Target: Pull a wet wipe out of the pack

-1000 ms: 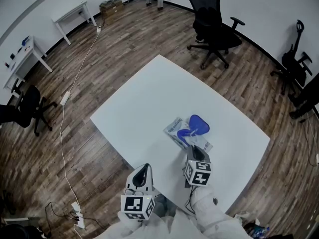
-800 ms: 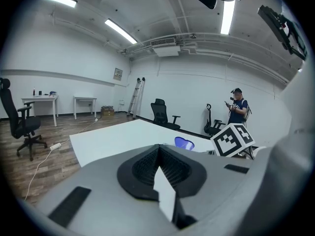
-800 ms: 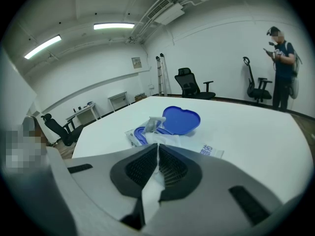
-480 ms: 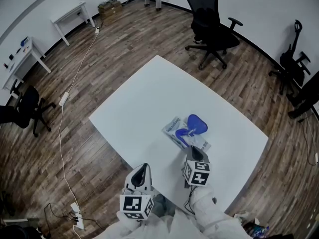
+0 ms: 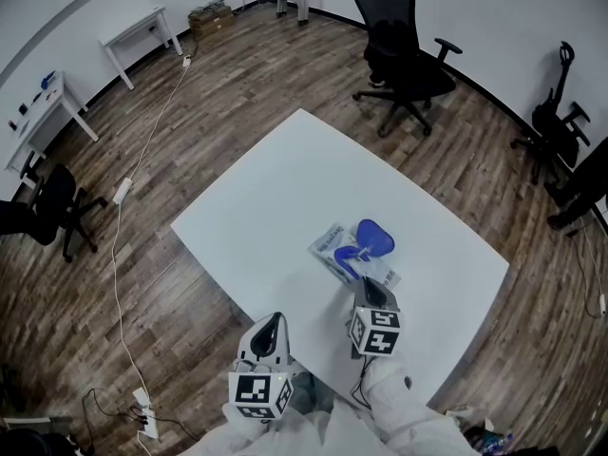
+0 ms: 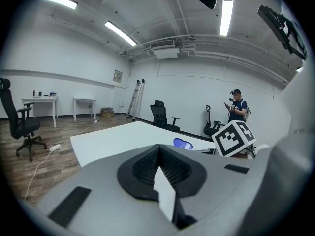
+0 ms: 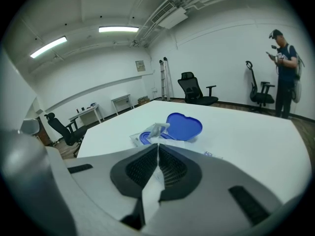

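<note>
The wet wipe pack (image 5: pixel 353 255) lies flat on the white table (image 5: pixel 285 183), its heart-shaped blue lid (image 5: pixel 376 237) flipped open. In the right gripper view a tuft of white wipe (image 7: pixel 158 129) stands up from the pack's opening (image 7: pixel 146 137), beside the lid (image 7: pixel 183 126). My right gripper (image 5: pixel 369 291) sits at the pack's near end with its jaws shut (image 7: pixel 158 145); the tuft is a little beyond its tips and not between them. My left gripper (image 5: pixel 274 327) rests shut (image 6: pixel 158 146) over the table's near edge, apart from the pack.
A black office chair (image 5: pixel 404 60) stands past the table's far edge, another (image 5: pixel 52 202) on the floor at left. A cable (image 5: pixel 123 188) runs across the wood floor. A person (image 7: pixel 283 73) stands by the wall to the right.
</note>
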A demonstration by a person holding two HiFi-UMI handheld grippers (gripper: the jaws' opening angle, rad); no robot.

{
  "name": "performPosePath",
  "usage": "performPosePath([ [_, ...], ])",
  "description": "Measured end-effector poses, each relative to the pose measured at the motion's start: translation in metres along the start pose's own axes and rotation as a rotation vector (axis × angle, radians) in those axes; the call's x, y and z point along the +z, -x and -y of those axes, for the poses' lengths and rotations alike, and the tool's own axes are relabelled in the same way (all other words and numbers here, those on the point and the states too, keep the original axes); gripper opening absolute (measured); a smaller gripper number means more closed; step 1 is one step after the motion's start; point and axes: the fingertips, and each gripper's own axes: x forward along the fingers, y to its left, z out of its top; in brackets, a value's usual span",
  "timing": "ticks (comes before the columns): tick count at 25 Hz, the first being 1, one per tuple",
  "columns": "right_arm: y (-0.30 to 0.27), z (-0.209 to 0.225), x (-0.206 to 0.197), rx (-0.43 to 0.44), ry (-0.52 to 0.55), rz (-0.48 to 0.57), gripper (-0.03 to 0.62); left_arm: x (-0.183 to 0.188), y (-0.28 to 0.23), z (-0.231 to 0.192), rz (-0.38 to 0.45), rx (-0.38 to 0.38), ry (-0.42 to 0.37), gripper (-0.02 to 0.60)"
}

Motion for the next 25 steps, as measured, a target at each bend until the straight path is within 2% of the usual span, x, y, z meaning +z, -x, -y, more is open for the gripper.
performPosePath([
  [25,0.043,-0.007,0.053,0.019,0.046,0.135,0.014,0.016,0.022,0.009,0.081,0.003,0.024,0.0],
])
